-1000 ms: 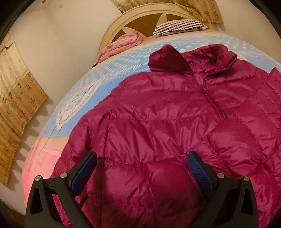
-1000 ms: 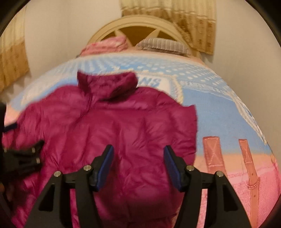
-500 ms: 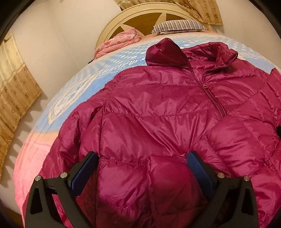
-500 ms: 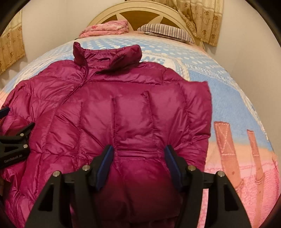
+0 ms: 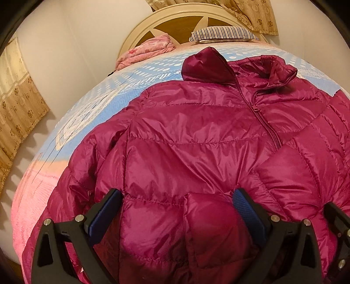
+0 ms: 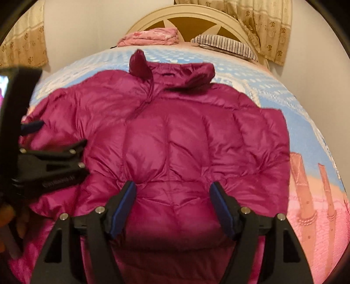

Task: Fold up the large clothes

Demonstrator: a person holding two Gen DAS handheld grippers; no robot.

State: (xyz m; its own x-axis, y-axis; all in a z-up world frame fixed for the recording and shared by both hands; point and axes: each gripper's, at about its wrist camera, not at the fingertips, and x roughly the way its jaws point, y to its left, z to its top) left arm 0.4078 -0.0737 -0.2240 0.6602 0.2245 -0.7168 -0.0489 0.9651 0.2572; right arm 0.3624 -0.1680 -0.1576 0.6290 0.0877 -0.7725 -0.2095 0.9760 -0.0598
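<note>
My right gripper (image 6: 172, 207) has its jaws opening, blue pads (image 6: 122, 207) wide apart, angled down over the lower part of the magenta puffer jacket (image 6: 175, 135); quilted fabric bulges up between the pads, but I can't see either pad pressing on it. My left gripper (image 5: 177, 209) is spread wide too, pads on either side of a raised quilted panel near the hem, nothing pinched as far as I can tell. In the right wrist view the left gripper shows at the left edge, lying low against the jacket's side; whether it touches the fabric I can't tell. A bit of my right gripper shows at the right edge of the left wrist view. The jacket lies front-up, spread flat across the bed (image 5: 91, 113), collar (image 5: 258, 67) toward the headboard (image 5: 181, 19), zipper (image 5: 264, 122) running down from the collar and partly done up. One sleeve lies along the jacket's left side in the left wrist view; the other side in the right wrist view looks folded in, with a straight edge beside the bare cover. The bed cover is blue with white dots and lettering, pink toward the near end, with strap-like prints (image 6: 304, 185). By the headboard: a folded pink blanket (image 6: 148, 37) and a striped pillow (image 6: 225, 44), side by side. Patterned beige curtains (image 5: 19, 102) hang on the walls.
</note>
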